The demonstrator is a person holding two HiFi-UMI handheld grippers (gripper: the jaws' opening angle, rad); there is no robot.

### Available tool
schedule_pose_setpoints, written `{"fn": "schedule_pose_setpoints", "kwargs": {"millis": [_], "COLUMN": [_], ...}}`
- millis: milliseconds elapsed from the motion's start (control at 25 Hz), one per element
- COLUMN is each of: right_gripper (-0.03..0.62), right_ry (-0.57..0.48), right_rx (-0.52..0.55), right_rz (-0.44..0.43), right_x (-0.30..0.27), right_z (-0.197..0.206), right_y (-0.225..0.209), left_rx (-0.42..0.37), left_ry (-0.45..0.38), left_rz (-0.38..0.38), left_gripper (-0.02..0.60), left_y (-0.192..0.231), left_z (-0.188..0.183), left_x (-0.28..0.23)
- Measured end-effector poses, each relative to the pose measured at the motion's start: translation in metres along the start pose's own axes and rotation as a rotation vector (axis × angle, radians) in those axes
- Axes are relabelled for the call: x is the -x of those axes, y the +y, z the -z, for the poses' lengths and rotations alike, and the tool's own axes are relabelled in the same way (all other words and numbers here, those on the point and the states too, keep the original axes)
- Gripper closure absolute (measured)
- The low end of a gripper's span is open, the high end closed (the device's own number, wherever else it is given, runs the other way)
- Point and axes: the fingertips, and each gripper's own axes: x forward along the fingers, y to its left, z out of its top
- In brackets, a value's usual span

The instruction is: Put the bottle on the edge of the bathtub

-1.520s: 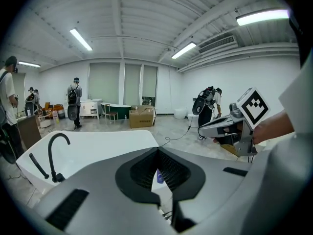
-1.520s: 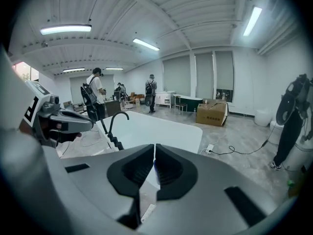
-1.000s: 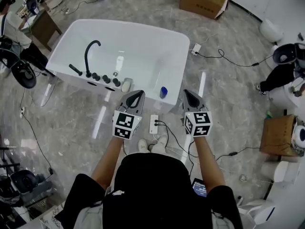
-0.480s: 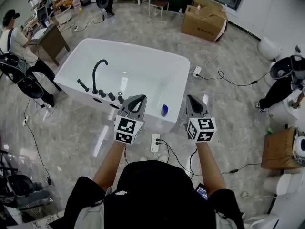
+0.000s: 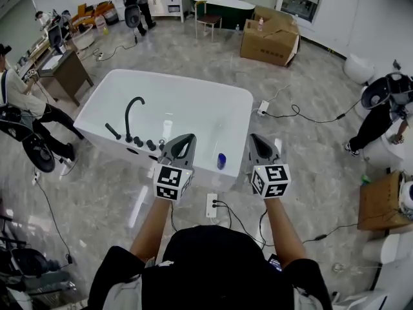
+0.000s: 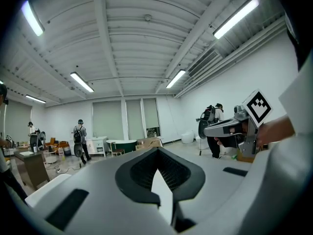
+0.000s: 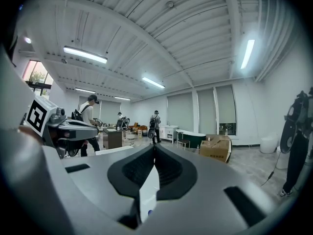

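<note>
Both claws are pressed together and hold nothing. In the head view the left claw and the right claw are held side by side over the near rim of the white bathtub, each in front of a bare forearm; the small blue bottle stands at that near rim, between the two claws and apart from both; a black faucet arches over the tub's left end beside a row of black knobs; a white power strip lies on the marbled floor just near of the tub; a cardboard box sits far right.

From the left gripper view, the left claw has its jaws meeting at the tip, nothing between them; the right claw reaches in at the right under its marker cube; a person with a backpack stands far left.

From the right gripper view, the right claw is likewise closed and empty; the cardboard box lies far right on the floor.
</note>
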Motion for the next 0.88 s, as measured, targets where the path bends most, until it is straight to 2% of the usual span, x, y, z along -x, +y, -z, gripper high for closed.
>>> {"fn": "schedule_pose_setpoints", "kwargs": {"millis": [880], "right_gripper": [0.569], "right_ry": [0.005], "right_rx": [-0.032], "right_rz": [0.001], "right_x": [-0.005], "right_z": [0.010], "right_y": [0.006], "left_rx": [-0.007], "left_ry": [0.016], "left_rz": [0.034], "left_gripper": [0.571], "left_y": [-0.009], "left_z": [0.004], "left_x": [-0.004]}}
